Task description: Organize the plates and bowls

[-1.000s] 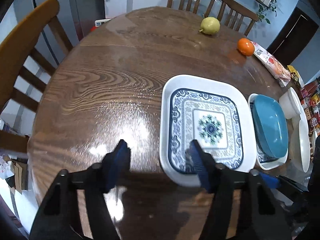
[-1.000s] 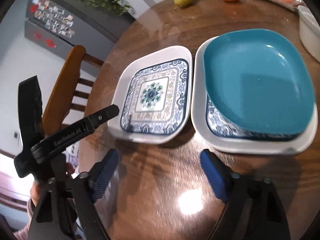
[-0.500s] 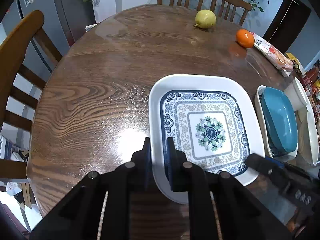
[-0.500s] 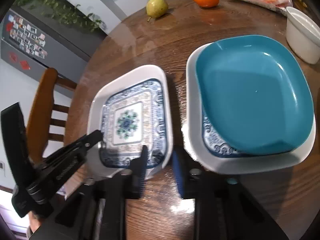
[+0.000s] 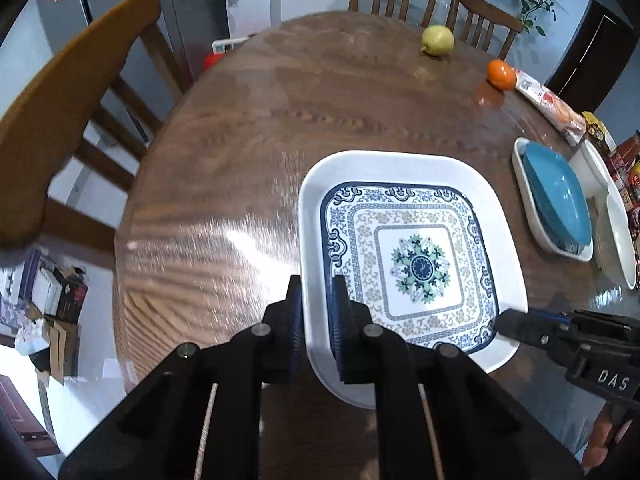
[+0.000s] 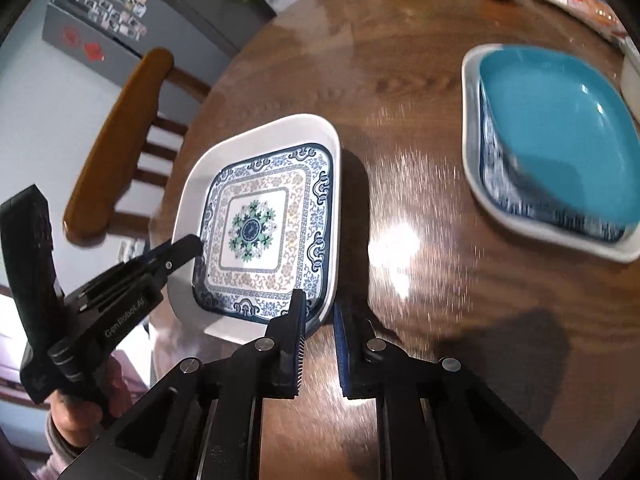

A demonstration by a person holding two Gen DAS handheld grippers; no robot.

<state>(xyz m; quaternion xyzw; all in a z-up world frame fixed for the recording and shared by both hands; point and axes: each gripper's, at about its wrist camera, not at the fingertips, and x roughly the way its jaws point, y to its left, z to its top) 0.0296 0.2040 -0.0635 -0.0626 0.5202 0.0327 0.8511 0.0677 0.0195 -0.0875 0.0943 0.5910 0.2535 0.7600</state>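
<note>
A square white plate with a blue floral pattern [image 5: 416, 264] is held above the round wooden table [image 5: 320, 112]. My left gripper [image 5: 316, 300] is shut on its near left rim. My right gripper [image 6: 320, 312] is shut on its near right corner; the plate also shows in the right wrist view [image 6: 260, 224]. To the right, a teal dish [image 6: 560, 132] sits stacked on another white patterned plate [image 6: 472, 152]; the stack also shows in the left wrist view [image 5: 556, 200].
A pear [image 5: 438, 40], an orange [image 5: 500, 74] and a snack packet [image 5: 552, 104] lie at the table's far side. White bowls [image 5: 620, 240] stand at the right edge. Wooden chairs [image 5: 60, 120] surround the table.
Both grippers closed on the patterned plate's near rim and lifted it; it has moved left, away from the teal dish stack.
</note>
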